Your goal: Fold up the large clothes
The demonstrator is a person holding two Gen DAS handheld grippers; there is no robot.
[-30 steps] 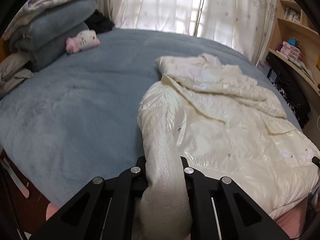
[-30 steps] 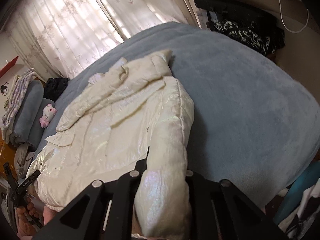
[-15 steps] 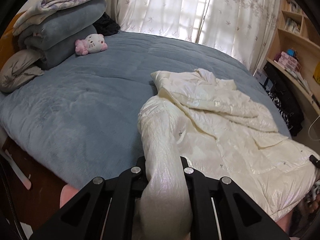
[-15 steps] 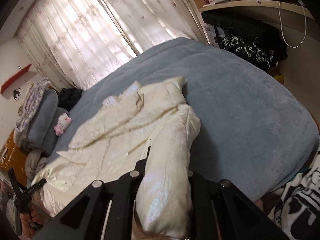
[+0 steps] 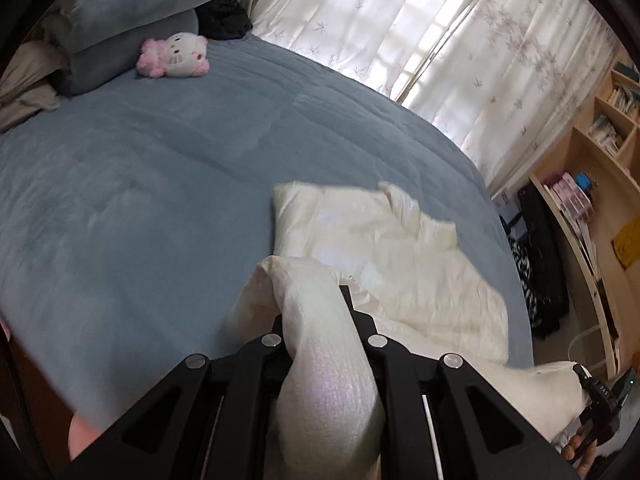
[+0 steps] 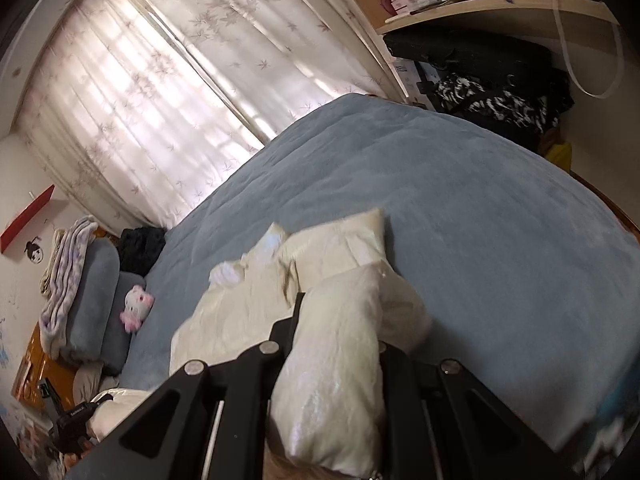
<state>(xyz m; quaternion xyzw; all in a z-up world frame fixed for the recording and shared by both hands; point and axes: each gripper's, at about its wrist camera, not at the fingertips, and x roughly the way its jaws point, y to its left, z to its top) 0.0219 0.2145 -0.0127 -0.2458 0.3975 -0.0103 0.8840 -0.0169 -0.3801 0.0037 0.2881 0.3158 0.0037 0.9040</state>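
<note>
Lying lengthwise toward curtains (image 5: 400,28), cream jacket (image 5: 384,248), both grippers clamping hem

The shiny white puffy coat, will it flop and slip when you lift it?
The shiny cream-white puffy coat likely flops: it sags between the left gripper and right gripper. Its glossy shell probably slides easily. The puffy filling suggests it is light for its size.

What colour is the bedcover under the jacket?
Blue-grey bedcover, plain; clearest in the left wrist view.
</note>
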